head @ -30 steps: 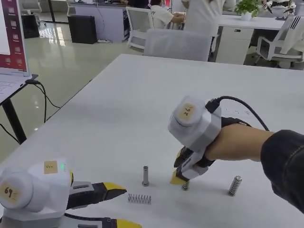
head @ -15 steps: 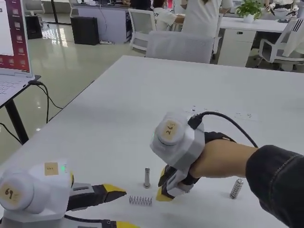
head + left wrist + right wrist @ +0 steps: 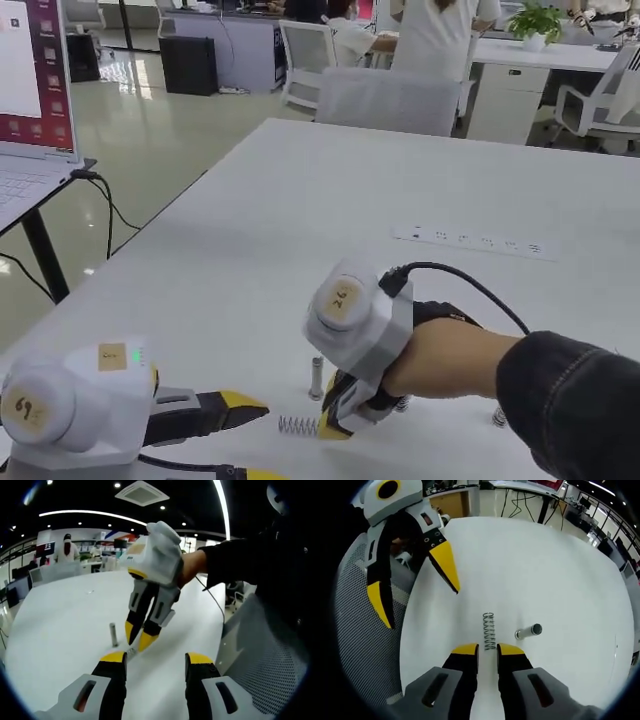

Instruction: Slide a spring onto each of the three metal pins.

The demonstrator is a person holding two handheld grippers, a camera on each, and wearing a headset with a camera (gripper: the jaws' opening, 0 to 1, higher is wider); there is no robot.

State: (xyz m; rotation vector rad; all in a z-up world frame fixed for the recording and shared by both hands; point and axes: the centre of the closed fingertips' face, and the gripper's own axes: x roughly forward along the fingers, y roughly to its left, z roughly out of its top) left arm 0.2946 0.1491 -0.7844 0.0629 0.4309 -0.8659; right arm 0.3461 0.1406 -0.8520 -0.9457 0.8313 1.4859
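Note:
A loose spring (image 3: 489, 630) lies flat on the white table (image 3: 300, 230), also seen as the spring (image 3: 297, 425) in the head view. My right gripper (image 3: 488, 650) is low over it, jaws a narrow gap apart, with the spring's near end just between the tips. A bare metal pin (image 3: 317, 378) stands just behind; the pin (image 3: 530, 631) is to the spring's right. Two pins with springs on them, one (image 3: 403, 404) and another (image 3: 498, 418), peek out past my right hand. My left gripper (image 3: 157, 658) hovers open and holds nothing, pointing at the right gripper (image 3: 142, 637).
A power strip (image 3: 470, 241) lies farther back on the table. The table's left edge (image 3: 150, 225) drops to the floor, with a laptop (image 3: 30, 90) on a side stand. Chairs, desks and people stand at the back.
My right gripper has moved left from the sprung pin, past the bare pin, down to the loose spring. The left gripper has stayed put. The head camera has shifted.

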